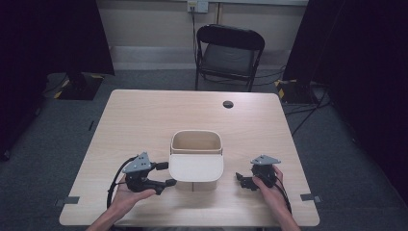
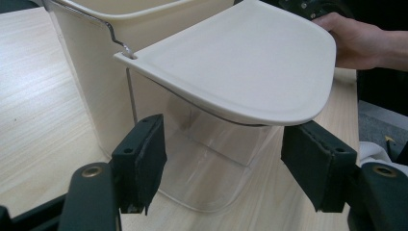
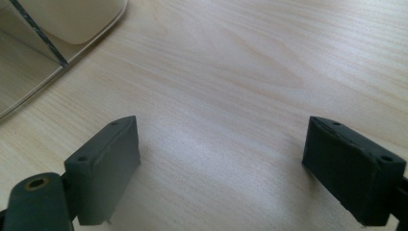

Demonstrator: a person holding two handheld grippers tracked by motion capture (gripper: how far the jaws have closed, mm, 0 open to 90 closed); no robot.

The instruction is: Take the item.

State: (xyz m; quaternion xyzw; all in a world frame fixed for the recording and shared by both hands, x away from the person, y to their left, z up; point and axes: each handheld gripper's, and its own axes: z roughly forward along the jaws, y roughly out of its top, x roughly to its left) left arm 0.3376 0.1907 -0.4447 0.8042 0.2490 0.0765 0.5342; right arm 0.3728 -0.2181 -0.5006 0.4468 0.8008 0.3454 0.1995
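We've got a cream plastic bin with a wire hinge (image 1: 197, 144) sitting near the middle of the light wooden table (image 1: 144, 115), a bit toward our edge, and its flat rounded cream lid (image 1: 196, 167) is swung open toward us, sticking out level over the tabletop at the bin's 6 o'clock. Under the lid there's a clear plastic panel (image 2: 211, 159) standing upright on the table against the bin's front. Our left gripper (image 1: 167, 174) sits at about 8 o'clock from the bin, jaws spread wide and holding nothing, pointed at the lid's left edge and just beside it; we can't tell whether it touches. In the left gripper view the lid (image 2: 240, 62) hangs just above and between the two black pads. Our right gripper (image 1: 242, 180) is at roughly 4 o'clock from the bin, a little apart from the lid, also spread wide with nothing in it, jaws aimed down at bare wood. A black folding chair (image 1: 230, 55) stands beyond the table at 12 o'clock.
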